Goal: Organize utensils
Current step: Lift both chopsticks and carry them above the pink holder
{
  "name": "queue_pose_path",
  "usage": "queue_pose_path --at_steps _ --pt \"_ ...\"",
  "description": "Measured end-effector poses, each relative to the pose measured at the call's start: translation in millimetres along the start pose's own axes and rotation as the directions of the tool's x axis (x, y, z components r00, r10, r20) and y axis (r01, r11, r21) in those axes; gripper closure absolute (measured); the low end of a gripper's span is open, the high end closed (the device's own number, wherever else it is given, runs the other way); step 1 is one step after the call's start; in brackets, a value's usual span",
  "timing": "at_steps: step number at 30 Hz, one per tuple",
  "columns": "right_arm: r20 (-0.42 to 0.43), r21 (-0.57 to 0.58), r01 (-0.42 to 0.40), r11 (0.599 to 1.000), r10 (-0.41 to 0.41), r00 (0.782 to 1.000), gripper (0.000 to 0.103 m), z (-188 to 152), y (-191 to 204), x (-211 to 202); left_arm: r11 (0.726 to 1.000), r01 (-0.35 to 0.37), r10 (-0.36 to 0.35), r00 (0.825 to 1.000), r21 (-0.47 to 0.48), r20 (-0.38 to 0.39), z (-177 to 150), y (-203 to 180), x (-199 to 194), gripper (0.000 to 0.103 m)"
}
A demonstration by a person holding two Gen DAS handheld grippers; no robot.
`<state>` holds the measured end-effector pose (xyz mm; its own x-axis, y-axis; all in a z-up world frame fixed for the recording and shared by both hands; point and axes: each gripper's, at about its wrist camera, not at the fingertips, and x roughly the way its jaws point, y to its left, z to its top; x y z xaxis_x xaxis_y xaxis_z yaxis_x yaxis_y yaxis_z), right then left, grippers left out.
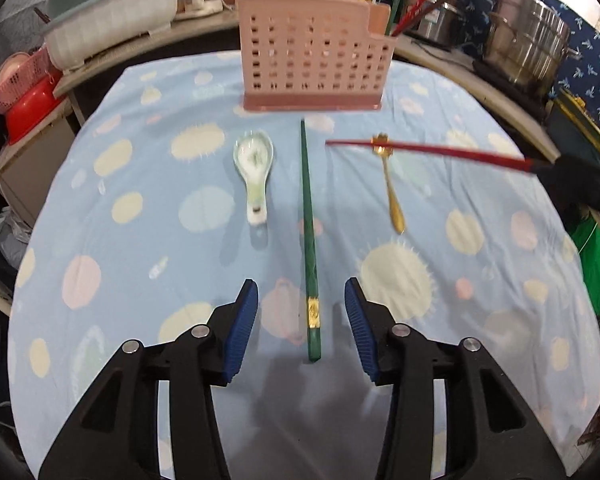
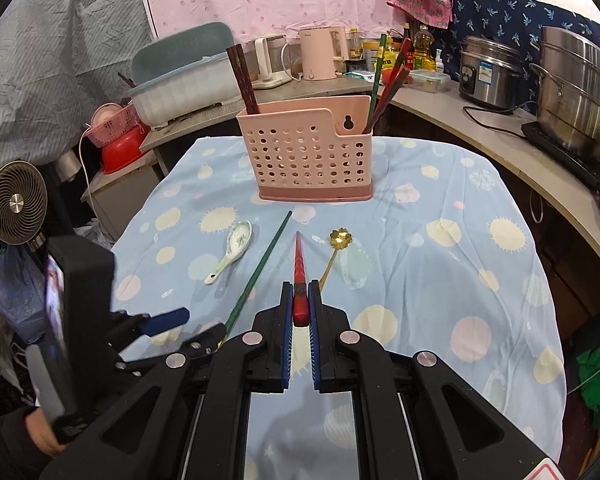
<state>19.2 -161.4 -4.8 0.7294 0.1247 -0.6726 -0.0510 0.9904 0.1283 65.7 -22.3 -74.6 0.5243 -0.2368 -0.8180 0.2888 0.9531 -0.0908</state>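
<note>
We see the left gripper [image 1: 301, 316] with fingers [image 1: 242, 330] spread wide, straddling the thick end of the green chopstick [image 1: 309, 232]. That chopstick lies flat on the bench [image 1: 480, 280], its long axis running straight up the left wrist frame from between the fingers toward the pink utensil caddy [image 1: 316, 60] at top centre. So the thing is dead ahead and aligned with the fingers; a squeeze across its width looks like the next call.

The right gripper [image 2: 300, 312] has its fingers pressed onto the butt of a red chopstick [image 2: 300, 268], held off the cloth, tip pointing up-frame at the caddy [image 2: 306, 152]. In the left view it crosses from right edge toward centre, above the gold spoon [image 1: 390, 184].

The ceramic soup spoon [image 1: 254, 168] sits left of the green chopstick, apart from it. We judge the left hand nearer the green stick.
</note>
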Motion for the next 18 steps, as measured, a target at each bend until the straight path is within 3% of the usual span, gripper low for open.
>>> queue_pose_path --at_steps 6,10,18 --pt "-0.01 0.006 0.0 1.0 0.001 1.0 0.096 -1.9 -0.1 3.2 1.0 0.009 -0.009 1.0 -0.001 -0.029 -6.0 1.7 10.6 0.073" --pt "-0.013 0.003 -0.001 1.0 0.001 1.0 0.096 -2.3 1.5 4.8 1.0 0.026 -0.025 0.998 0.005 -0.052 -8.6 1.8 16.3 0.095" --pt "0.0 0.007 -0.002 1.0 0.002 1.0 0.096 -1.7 0.3 -0.7 0.999 0.033 -0.033 0.999 0.012 -0.022 -7.3 3.7 -3.7 0.096"
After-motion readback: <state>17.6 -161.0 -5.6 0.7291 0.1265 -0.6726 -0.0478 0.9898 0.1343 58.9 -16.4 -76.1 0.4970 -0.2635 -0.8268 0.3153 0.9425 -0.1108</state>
